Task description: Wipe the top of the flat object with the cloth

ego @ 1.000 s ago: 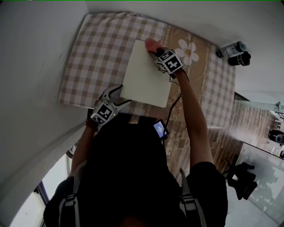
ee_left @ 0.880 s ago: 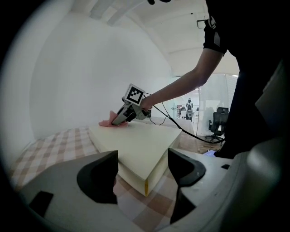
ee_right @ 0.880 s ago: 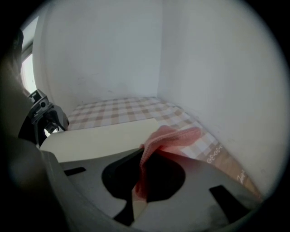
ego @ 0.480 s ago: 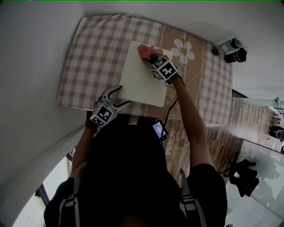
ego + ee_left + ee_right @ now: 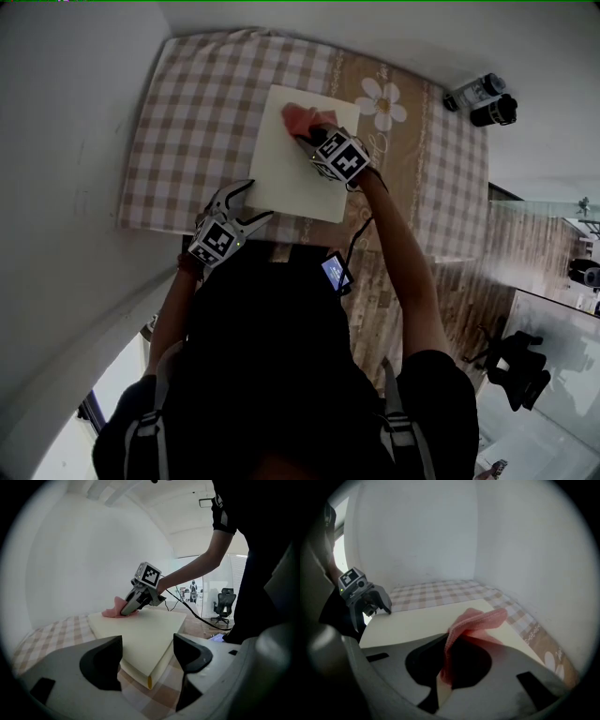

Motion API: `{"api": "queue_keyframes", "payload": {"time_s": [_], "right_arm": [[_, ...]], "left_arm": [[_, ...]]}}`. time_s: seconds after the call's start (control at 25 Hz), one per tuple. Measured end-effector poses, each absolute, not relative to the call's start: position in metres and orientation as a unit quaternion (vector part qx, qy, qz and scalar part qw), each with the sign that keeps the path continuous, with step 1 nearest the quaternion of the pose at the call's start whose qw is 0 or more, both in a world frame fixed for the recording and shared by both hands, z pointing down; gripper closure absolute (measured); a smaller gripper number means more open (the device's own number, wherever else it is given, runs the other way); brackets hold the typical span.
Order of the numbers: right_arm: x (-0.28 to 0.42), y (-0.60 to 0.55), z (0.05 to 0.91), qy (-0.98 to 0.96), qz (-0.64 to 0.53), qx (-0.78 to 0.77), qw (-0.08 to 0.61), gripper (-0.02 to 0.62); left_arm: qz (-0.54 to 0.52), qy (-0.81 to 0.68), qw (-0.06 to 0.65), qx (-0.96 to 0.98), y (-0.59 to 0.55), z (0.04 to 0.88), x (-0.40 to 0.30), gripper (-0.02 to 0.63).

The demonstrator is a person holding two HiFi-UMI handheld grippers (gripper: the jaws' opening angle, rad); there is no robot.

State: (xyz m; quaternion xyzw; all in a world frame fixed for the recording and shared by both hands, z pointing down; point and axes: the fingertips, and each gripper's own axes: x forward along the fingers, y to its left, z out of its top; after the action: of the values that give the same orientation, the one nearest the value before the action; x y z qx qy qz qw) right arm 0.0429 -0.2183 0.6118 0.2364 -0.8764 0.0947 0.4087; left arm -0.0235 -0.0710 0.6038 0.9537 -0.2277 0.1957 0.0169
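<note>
A cream flat board lies on the checked tablecloth. My right gripper is shut on a pink cloth and presses it on the board's far part. In the right gripper view the cloth sticks out from between the jaws over the board. My left gripper is open at the board's near left corner, with nothing in it. The left gripper view has the board just ahead of the open jaws, and the right gripper with the cloth at its far end.
A white wall runs along the table's left and far sides. Two dark cylindrical objects stand past the table's far right corner. A small lit screen hangs at the person's chest. A cable trails from the right gripper. An office chair stands behind.
My right gripper has slid the pink cloth leftward across the board's far part. The left gripper has stayed at the board's near left corner.
</note>
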Motion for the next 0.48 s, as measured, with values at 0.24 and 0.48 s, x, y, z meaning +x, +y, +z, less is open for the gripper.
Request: {"api": "queue_keyframes", "payload": {"time_s": [0.24,0.48], "right_arm": [[0.038,-0.196,0.611,-0.881,0.103,0.215,0.409,0.586],[0.032,-0.172,0.611,-0.886,0.104,0.196,0.408,0.586]], "left_arm": [[0.198,-0.229,0.021,0.953,-0.072,0.604,-0.024,0.267],[0.196,-0.228,0.023,0.953,-0.071,0.605,-0.024,0.268]]}}
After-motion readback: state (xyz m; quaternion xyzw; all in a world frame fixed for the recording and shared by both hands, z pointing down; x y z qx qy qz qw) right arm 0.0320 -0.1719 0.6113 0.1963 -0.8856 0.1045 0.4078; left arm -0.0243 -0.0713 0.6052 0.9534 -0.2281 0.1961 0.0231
